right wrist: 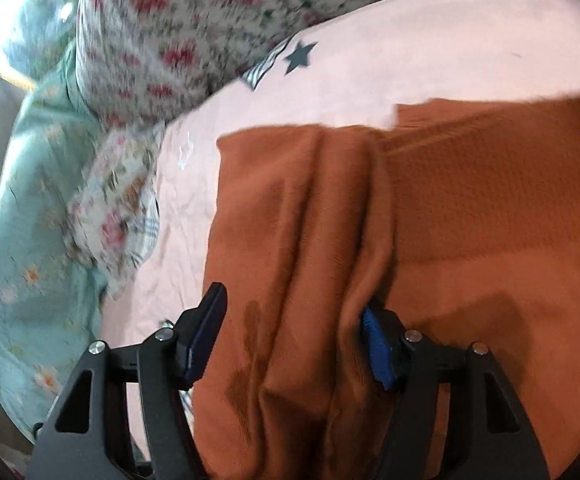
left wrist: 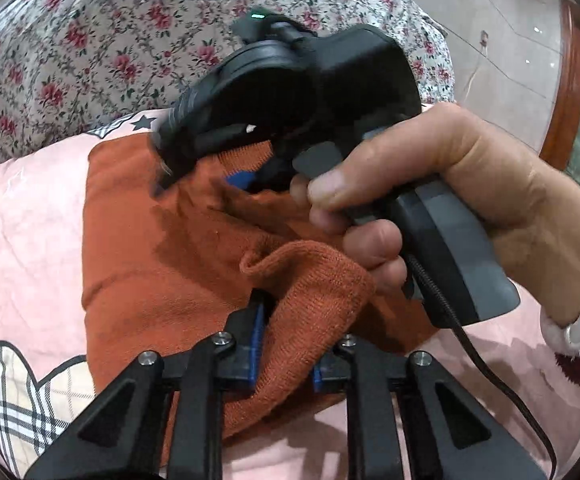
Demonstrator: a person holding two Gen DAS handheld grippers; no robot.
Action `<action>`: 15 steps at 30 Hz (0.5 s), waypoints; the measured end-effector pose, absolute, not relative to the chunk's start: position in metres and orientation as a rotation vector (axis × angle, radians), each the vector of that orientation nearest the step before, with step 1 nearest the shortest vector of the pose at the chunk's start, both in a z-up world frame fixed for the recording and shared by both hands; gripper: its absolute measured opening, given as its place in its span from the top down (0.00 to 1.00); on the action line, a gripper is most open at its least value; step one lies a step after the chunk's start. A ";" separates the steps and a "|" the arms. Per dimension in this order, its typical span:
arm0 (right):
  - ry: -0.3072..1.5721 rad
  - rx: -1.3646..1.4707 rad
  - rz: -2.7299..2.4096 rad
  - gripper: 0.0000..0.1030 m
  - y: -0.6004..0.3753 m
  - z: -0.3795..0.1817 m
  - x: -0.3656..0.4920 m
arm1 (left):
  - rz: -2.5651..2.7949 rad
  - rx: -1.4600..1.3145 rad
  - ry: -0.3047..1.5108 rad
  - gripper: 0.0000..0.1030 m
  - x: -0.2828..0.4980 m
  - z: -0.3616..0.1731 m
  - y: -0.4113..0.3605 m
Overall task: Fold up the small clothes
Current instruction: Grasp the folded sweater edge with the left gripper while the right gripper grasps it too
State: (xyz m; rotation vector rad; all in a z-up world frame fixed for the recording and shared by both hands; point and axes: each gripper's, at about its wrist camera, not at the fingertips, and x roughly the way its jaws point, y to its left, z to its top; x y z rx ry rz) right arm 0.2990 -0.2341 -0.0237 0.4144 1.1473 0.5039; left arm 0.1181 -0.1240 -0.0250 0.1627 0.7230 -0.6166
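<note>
- Rust-orange knitted garment (left wrist: pixel 142 248) lies spread on a pink bed sheet (left wrist: pixel 30 232) printed with plaid shapes and a dark star.
- Left claw (left wrist: pixel 286 356): blue-padded jaws stand narrow and are clamped on a bunched fold of the orange knit, which rises between the pads.
- Right claw (right wrist: pixel 290 344): jaws stand about half open. A thick bunch of the same garment sits between them; it lies against the blue right pad, while contact with the left pad cannot be told. Right wrist view is blurred.
- In the left wrist view, a hand (left wrist: pixel 430 184) grips the right claw's dark grey handle above the garment's far part.
- A floral-print quilt (left wrist: pixel 130 40) is heaped at the far edge of the sheet; a pale green flowered cloth (right wrist: pixel 30 200) lies beside it.
</note>
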 end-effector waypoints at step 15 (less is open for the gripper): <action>0.980 0.441 0.321 0.86 -0.396 0.024 0.249 | -0.949 -0.001 0.814 0.85 0.120 0.000 -0.230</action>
